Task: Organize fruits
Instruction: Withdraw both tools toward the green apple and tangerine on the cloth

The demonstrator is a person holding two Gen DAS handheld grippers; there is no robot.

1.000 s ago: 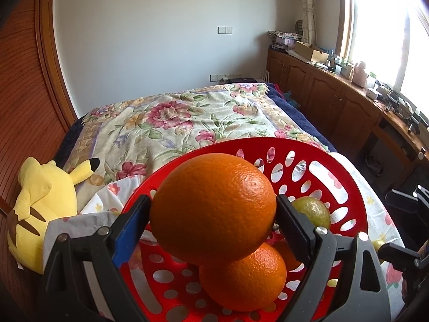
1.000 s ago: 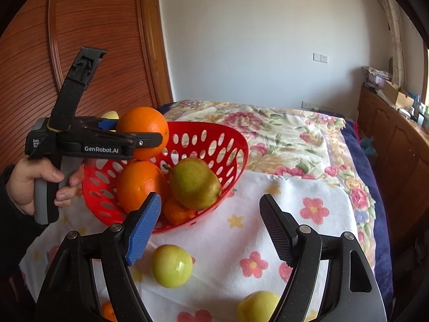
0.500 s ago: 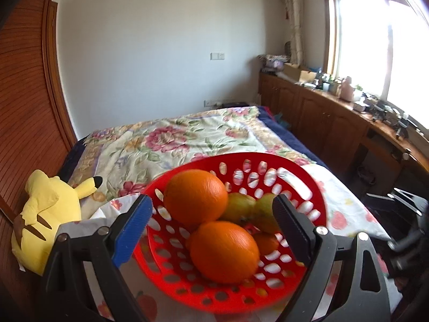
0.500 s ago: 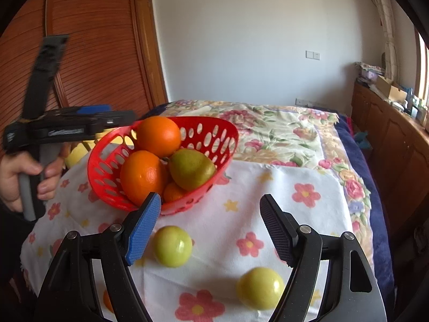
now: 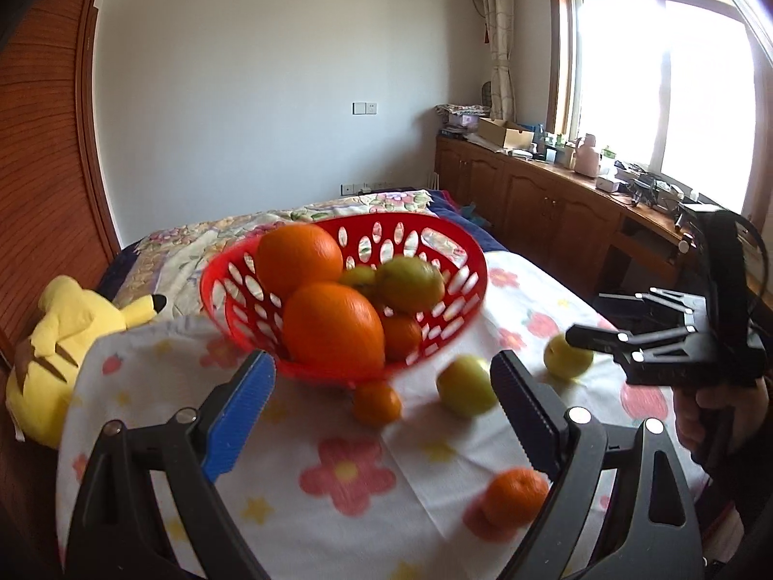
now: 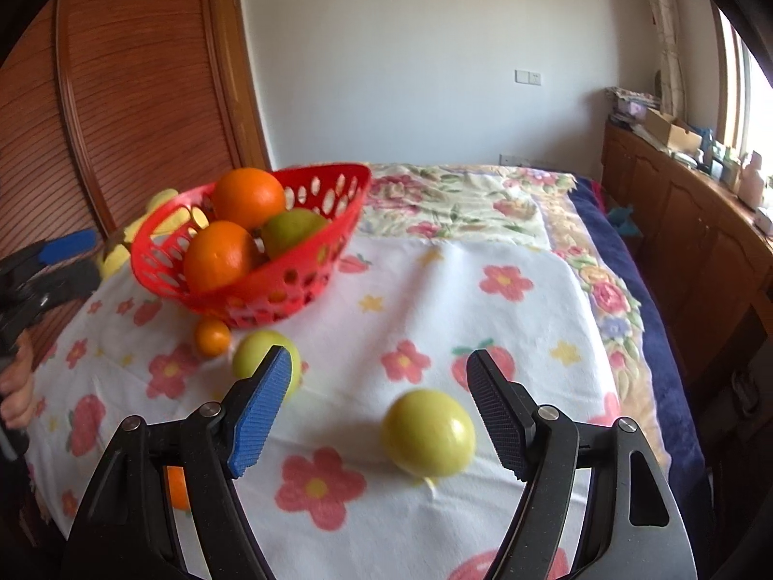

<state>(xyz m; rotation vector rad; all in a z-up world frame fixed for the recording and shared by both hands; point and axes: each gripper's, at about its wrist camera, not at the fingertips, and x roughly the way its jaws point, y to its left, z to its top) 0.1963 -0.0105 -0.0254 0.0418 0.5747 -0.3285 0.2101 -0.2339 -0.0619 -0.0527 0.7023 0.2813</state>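
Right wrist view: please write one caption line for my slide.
Open right gripper approaches a yellow-green round fruit on the flowered white cloth, near a red perforated plastic basket.

Bright daylight from window [image 5: 662, 72]; fruit motion-blurred; fisheye edges curved, dark.

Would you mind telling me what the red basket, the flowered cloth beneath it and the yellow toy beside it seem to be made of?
The red basket looks like moulded plastic with a slight gloss: uniform colour, thin walls, neat oval cut-outs. The flowered cloth appears to be a soft matte fabric, probably a towel or cotton sheet, with creases and a printed pattern. The yellow toy seems plush: fuzzy, rounded and stuffed.
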